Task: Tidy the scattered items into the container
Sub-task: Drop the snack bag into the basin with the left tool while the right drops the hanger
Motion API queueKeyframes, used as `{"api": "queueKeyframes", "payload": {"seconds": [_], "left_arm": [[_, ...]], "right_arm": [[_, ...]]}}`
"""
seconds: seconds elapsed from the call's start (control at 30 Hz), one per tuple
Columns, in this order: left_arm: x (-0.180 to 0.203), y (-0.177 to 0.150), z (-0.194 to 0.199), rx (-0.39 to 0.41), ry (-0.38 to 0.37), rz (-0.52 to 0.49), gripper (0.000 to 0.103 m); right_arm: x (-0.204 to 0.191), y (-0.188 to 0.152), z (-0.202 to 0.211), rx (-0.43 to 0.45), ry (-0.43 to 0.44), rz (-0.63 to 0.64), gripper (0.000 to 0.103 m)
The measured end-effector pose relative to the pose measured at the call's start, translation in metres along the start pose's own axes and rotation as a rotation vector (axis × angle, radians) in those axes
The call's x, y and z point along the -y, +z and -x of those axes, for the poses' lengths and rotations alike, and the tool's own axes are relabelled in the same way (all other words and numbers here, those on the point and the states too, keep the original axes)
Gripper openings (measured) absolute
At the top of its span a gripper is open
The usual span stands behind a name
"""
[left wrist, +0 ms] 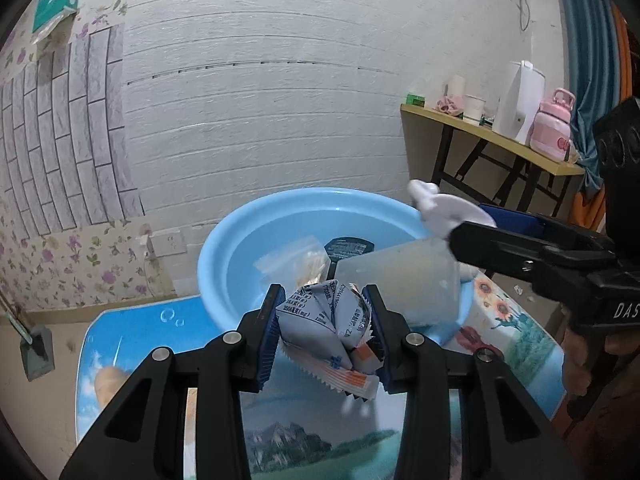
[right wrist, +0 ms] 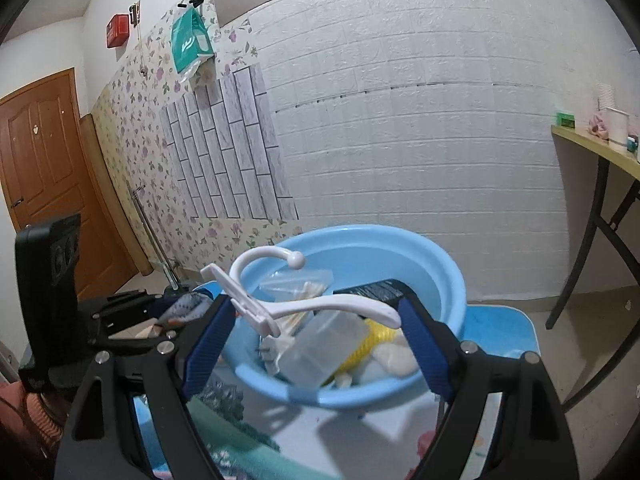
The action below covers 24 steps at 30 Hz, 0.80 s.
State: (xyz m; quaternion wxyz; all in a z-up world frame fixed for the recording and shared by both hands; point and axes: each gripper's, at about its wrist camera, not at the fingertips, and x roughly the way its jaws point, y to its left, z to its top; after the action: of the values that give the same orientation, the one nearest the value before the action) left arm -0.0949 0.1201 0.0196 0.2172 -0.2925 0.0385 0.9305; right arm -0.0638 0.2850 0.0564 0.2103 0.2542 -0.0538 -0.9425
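Both grippers are black with ribbed blue fingers (left wrist: 269, 334), silver screws (left wrist: 232, 337).

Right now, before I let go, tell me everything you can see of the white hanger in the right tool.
The white hanger looks like smooth moulded plastic: a curved hook ending in a small ball, a flat clip-like bracket beneath it, and one gently bowed arm. It lies roughly level across the right tool, whose blue pads clamp it, bracket at one pad and arm tip at the other. It hangs above the blue basin, over a clear plastic cup, without visibly touching either.
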Motion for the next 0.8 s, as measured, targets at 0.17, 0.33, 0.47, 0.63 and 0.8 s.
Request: {"api": "queueKeyframes", "payload": {"seconds": [0.17, 0.33, 0.47, 0.63, 0.8], "left_arm": [[0.001, 0.006, -0.018, -0.006, 0.01, -0.01, 0.041], [-0.001, 0.01, -0.023, 0.012, -0.009, 0.0, 0.054], [0.0, 0.011, -0.02, 0.03, 0.014, -0.015, 0.056], [-0.002, 0.004, -0.008, 0.022, 0.029, -0.009, 0.057], [-0.01, -0.004, 0.019, 0.04, 0.062, 0.017, 0.07]], "right_arm": [[0.007, 0.005, -0.021, -0.018, -0.004, -0.006, 0.084], [0.009, 0.007, -0.031, -0.018, -0.007, 0.007, 0.085], [0.014, 0.006, -0.04, -0.067, -0.04, -0.009, 0.085], [0.015, 0.001, -0.041, -0.105, -0.059, -0.028, 0.085], [0.003, -0.004, -0.035, -0.108, -0.099, 0.002, 0.095]]}}
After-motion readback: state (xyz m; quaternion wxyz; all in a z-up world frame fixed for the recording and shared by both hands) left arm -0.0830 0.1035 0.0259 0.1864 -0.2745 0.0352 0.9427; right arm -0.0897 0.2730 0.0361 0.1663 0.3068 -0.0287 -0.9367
